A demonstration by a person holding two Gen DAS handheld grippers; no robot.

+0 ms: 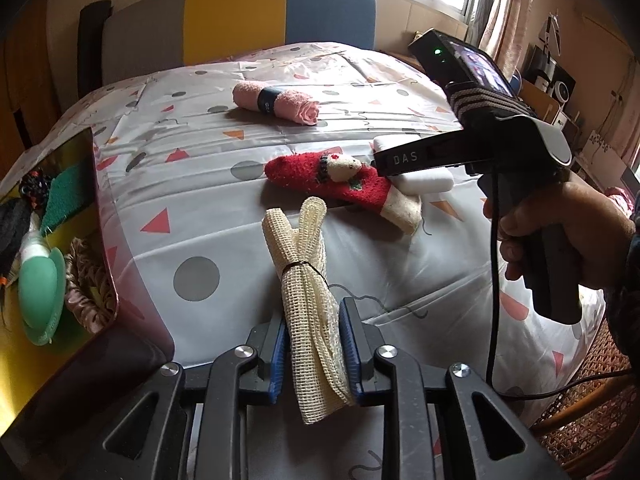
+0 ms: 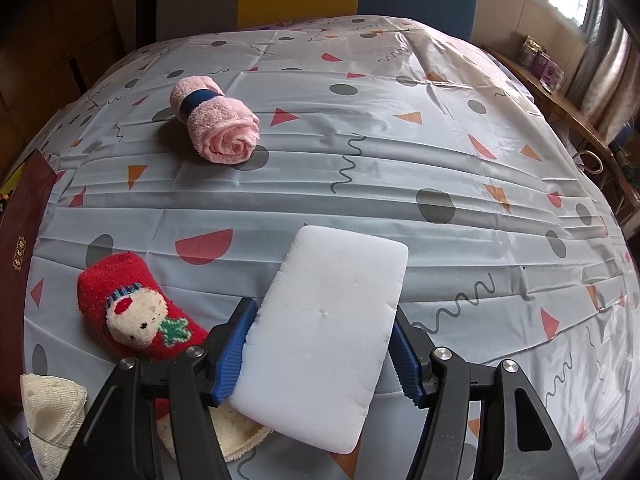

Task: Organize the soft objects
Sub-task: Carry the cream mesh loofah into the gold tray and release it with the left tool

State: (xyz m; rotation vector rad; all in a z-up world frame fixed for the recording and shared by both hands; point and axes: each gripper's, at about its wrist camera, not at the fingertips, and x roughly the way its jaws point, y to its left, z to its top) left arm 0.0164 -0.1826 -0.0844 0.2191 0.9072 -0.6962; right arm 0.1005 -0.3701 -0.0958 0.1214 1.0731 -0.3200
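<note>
My left gripper (image 1: 312, 344) is shut on a rolled cream mesh cloth (image 1: 304, 280) tied with a dark band, held above the table's near edge. My right gripper (image 2: 324, 344) holds a white sponge block (image 2: 328, 336) between its blue pads; in the left wrist view it (image 1: 400, 164) hovers over the red snowman sock (image 1: 340, 180). The sock (image 2: 136, 312) lies on the table left of the sponge. A rolled pink towel (image 1: 276, 100) with a dark band lies further back, also in the right wrist view (image 2: 216, 124).
An open box (image 1: 92, 216) stands at the left edge, holding a green silicone piece (image 1: 40, 292), green mesh and dark items. The table carries a grey patterned cloth (image 2: 400, 160). A yellow and blue chair (image 1: 280, 12) stands behind. A wicker chair (image 1: 592, 392) is at the right.
</note>
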